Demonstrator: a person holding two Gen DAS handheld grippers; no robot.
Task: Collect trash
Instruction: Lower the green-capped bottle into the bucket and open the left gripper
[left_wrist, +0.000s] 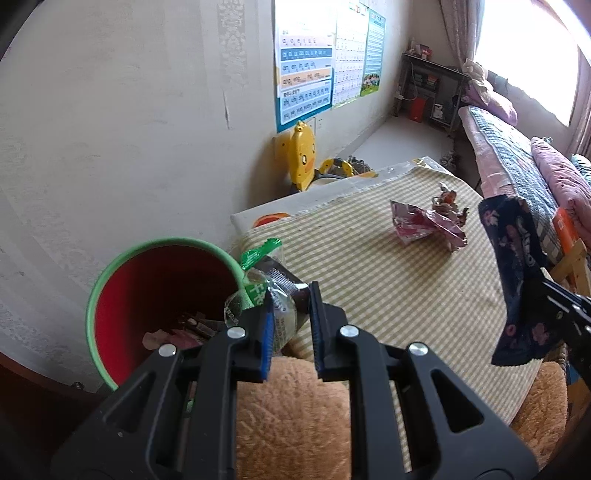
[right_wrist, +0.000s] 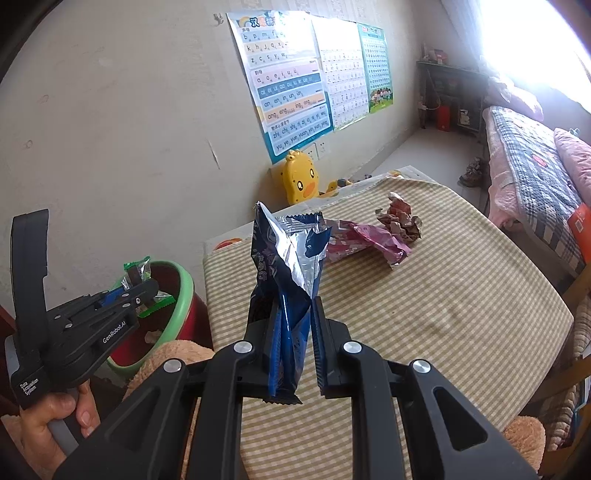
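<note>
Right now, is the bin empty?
No. The bin already holds wrappers at its bottom, seen through its open top; most of the inside is still bare.

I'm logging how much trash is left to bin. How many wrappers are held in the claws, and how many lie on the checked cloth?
Held in a claw: 2, green-and-clear wrapper and dark blue bag
Lying on the cloth: 2, pink wrapper and crumpled wrapper
Total: 4

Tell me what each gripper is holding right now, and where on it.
The left gripper pinches a green and clear wrapper near its lower end, over the red bin. The right gripper clamps a dark blue snack bag across its lower half.
</note>
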